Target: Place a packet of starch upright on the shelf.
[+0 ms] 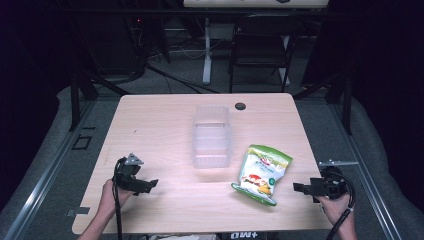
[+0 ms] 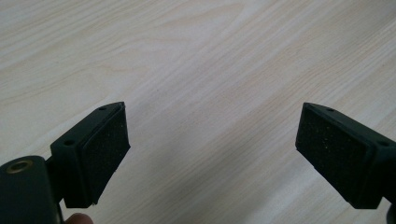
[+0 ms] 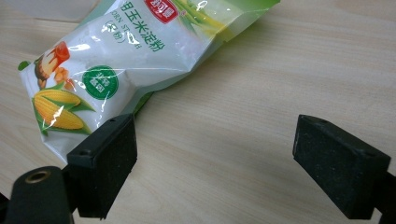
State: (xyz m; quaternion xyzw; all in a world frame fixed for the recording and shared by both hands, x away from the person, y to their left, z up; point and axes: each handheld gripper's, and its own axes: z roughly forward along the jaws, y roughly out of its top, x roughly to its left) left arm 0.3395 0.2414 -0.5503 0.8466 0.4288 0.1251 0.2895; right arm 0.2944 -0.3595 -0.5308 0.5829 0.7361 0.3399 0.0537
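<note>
A green and white bag of corn starch [image 1: 261, 174] lies flat on the wooden table [image 1: 165, 125], right of centre near the front. In the right gripper view the bag [image 3: 121, 65] shows a corn cob picture and fills the upper left. My right gripper [image 1: 299, 188] sits just right of the bag, low over the table, jaws wide apart with nothing between them [image 3: 215, 163]. My left gripper [image 1: 150, 185] rests at the front left, open over bare wood [image 2: 212, 156]. A clear plastic container [image 1: 211, 136] stands at the table's centre.
A small black round grommet [image 1: 240, 106] sits near the far edge. Behind the table stand a dark folding chair [image 1: 262, 45] and a white desk leg [image 1: 206, 50]. Grey floor and metal rails flank the table.
</note>
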